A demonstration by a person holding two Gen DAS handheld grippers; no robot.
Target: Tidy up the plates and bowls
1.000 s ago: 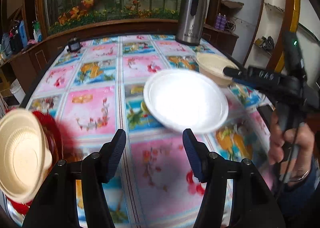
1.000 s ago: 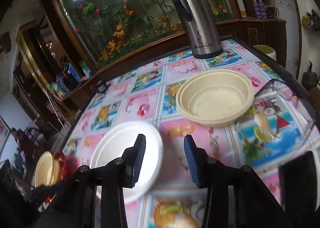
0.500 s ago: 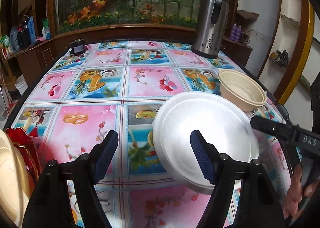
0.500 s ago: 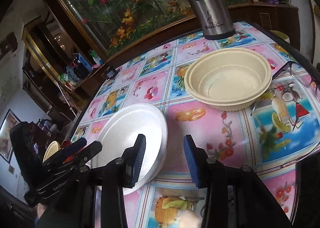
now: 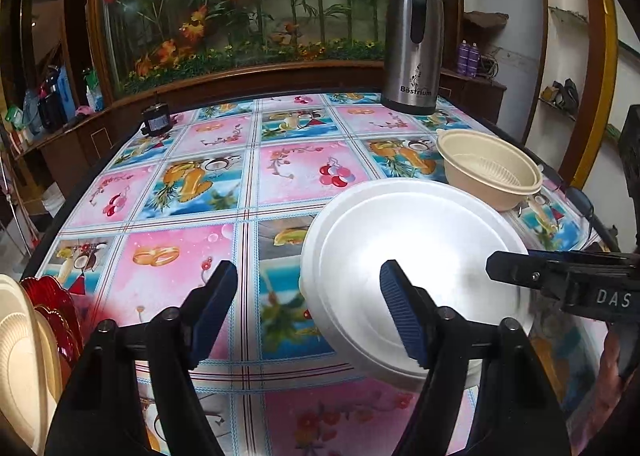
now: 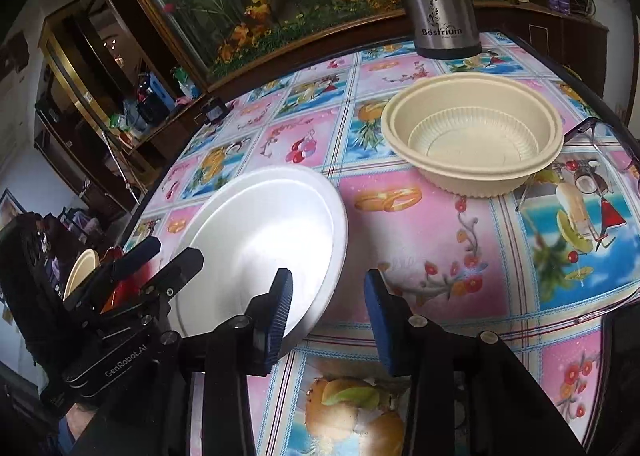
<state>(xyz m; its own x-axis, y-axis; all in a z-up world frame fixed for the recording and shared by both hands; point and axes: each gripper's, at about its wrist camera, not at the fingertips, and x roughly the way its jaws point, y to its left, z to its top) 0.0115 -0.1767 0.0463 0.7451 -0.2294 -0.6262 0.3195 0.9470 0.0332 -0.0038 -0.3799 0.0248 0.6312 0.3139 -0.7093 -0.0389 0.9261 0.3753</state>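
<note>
Glossy cloth in pink and blue squares covers the table [image 5: 248, 184], and its left half, from the dark left edge to the middle, lies bare and open for moving; the far edge runs under a wooden ledge with a small black box [image 5: 155, 120] sitting on the cloth near it. At the far left, off the near corner, a cream dish [image 5: 20, 368] stands on edge against red plates [image 5: 56, 312]. The left gripper [image 5: 308, 312] hangs over bare cloth with its blue pads apart and nothing between them; they have just been closing somewhat. Its right pad lies in front of the plate [image 5: 408, 248], a white foam one flat on the cloth right of the middle; contact there cannot be told. The right gripper [image 6: 326, 310] reaches the plate's right rim: in the right wrist view its left pad overlaps that rim while its right pad stands over bare pink cloth, a gap stays between them, and the jaws have just been narrowing with nothing clamped. Beyond the plate, near the right edge, sits a cream bowl [image 6: 472, 140], empty, with what looks like a second one nested inside. A steel flask [image 5: 412, 44] stands upright at the far right corner. Glasses [image 6: 592, 136] lie just beside the bowl at the table's right edge.
</note>
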